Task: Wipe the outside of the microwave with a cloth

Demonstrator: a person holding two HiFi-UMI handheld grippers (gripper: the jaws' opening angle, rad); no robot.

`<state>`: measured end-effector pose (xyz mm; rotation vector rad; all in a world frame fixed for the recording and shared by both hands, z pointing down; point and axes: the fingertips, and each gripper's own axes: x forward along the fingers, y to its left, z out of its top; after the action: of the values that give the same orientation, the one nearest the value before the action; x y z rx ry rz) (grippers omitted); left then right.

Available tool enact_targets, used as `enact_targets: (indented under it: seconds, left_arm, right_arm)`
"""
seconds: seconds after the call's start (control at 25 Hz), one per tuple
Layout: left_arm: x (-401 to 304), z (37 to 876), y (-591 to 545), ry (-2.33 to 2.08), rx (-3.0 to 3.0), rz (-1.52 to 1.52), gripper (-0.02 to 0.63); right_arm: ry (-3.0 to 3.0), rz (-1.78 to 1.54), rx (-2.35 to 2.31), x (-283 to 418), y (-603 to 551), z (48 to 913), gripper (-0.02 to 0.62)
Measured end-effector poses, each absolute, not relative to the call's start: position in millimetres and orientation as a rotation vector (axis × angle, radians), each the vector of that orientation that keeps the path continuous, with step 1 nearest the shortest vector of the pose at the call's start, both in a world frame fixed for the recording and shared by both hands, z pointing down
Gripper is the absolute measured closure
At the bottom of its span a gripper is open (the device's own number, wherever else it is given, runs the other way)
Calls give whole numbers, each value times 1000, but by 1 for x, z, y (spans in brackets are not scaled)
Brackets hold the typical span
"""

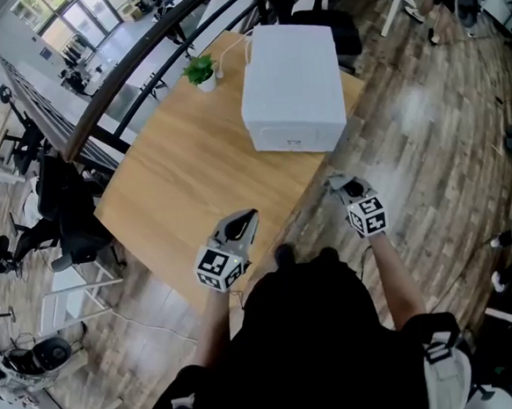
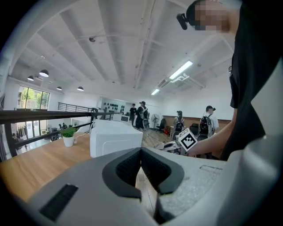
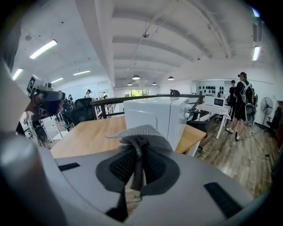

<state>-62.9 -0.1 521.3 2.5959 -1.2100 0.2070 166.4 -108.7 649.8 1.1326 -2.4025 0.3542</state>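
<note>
Cloth (image 3: 142, 132), grey and bunched, pinched in right gripper (image 3: 139, 154); left gripper (image 2: 141, 153) pressed together

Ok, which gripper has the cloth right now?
The right gripper, shut on the grey cloth; the left gripper is shut and empty.

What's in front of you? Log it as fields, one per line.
microwave: white, on the wooden table
cloth: grey, clear of the microwave
right gripper: shut on the cloth, short of the microwave
left gripper: jaws together, empty, over the table's near edge
potted plant: left of the microwave
wiping: not yet begun
</note>
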Motion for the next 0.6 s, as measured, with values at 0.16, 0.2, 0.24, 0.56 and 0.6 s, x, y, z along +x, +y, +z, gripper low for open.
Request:
enact_targets:
  seconds: [0.16,0.2,0.24,0.56,0.6]
  left_arm:
    - [-33,513,2,-1202,2615,211,604]
    - [-27,512,2,-1205,2614,212,604]
    - [-22,512,3,-1211,2612,217,604]
    - [3,504,7,-1302,2565,238,604]
    - [7,503,8,-1309,2564,241,604]
  right_arm:
    - [-2387,295,1090,188,-91,639,577]
    - [-2380,266,1072,191,-88,639,577]
    - [-2378,240,1054,193,-85,639,577]
    - [-2487,257,961,204,-62,611,578]
    - [-2493,249,948,208,-61,609,578]
